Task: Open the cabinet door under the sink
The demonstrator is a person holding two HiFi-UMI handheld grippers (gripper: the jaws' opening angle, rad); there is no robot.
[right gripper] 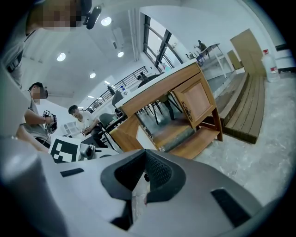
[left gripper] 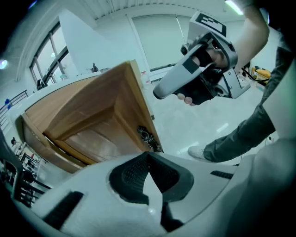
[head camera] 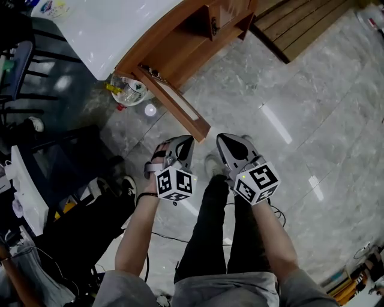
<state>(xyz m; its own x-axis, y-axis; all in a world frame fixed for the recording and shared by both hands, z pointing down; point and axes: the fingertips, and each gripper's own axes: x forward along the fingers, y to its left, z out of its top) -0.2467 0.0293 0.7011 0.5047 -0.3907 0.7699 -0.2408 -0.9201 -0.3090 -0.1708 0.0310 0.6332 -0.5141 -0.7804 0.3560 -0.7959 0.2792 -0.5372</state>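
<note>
The wooden cabinet (head camera: pixel 198 36) stands under a white countertop (head camera: pixel 114 30) at the top of the head view. Its left door (head camera: pixel 175 103) hangs swung out toward me, edge on. The right door (head camera: pixel 223 17) is closed. In the left gripper view the open door (left gripper: pixel 101 125) fills the left, its ornate metal handle (left gripper: pixel 149 139) just beyond the jaw tips. My left gripper (head camera: pixel 187 141) hovers just short of the door's free end, shut and empty. My right gripper (head camera: pixel 223 140) hangs beside it over the floor, also shut on nothing. The right gripper view shows the cabinet (right gripper: pixel 185 106) from farther off.
A clear bag of plastic bottles (head camera: pixel 127 90) lies beside the cabinet's left end. A wooden pallet (head camera: pixel 306 24) lies at the top right. Dark chairs (head camera: pixel 18 60) and a white box (head camera: pixel 27 192) crowd the left. My legs and shoes (head camera: pixel 211 165) are below the grippers.
</note>
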